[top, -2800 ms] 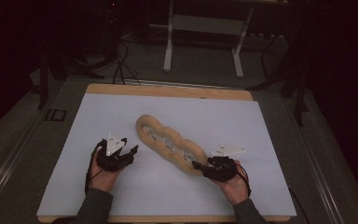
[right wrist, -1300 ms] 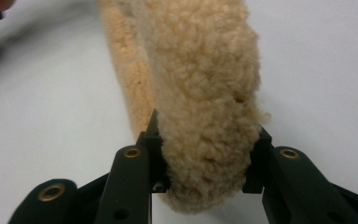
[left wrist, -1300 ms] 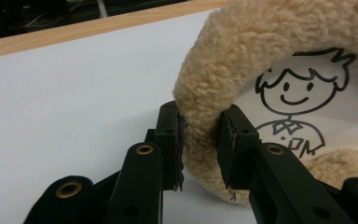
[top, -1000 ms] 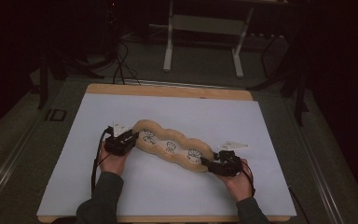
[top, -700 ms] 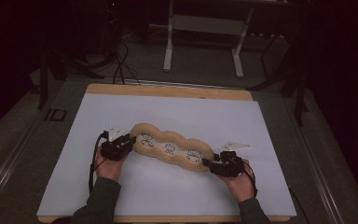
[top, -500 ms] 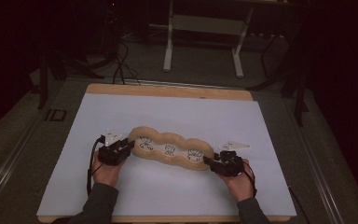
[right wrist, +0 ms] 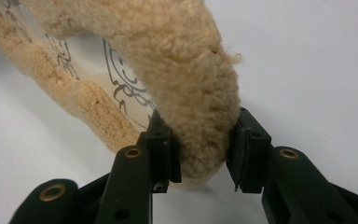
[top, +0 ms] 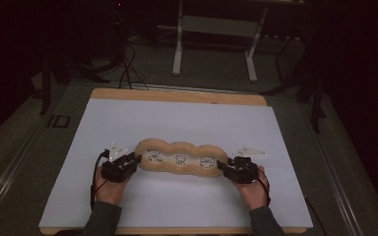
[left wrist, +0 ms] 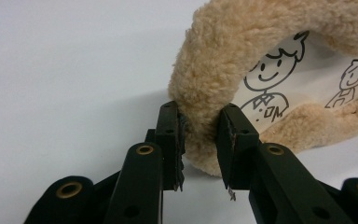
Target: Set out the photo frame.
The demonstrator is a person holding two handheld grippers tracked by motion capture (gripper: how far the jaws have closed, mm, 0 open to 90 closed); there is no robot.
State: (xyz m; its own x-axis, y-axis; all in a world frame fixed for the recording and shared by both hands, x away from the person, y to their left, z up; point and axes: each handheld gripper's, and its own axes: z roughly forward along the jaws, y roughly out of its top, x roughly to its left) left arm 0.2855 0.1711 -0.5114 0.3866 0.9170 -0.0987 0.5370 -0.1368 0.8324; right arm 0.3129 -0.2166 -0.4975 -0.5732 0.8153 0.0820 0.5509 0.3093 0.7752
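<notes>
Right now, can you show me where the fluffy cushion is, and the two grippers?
fluffy cushion (top: 179, 147), high view, on its tan plush top edge.
left gripper (left wrist: 199, 140), left gripper view, midway between its jaws.
right gripper (right wrist: 204, 147), right gripper view, midway between its jaws.

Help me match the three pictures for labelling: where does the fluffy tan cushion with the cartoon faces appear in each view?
High view: the cushion lies across the white mat, lower centre, between the two grippers.
Left gripper view: its fluffy end sits upper right, pinched by the jaws.
Right gripper view: its other end fills upper centre, gripped by the jaws.
Shared landmark: the cartoon faces on the white panels.
</notes>
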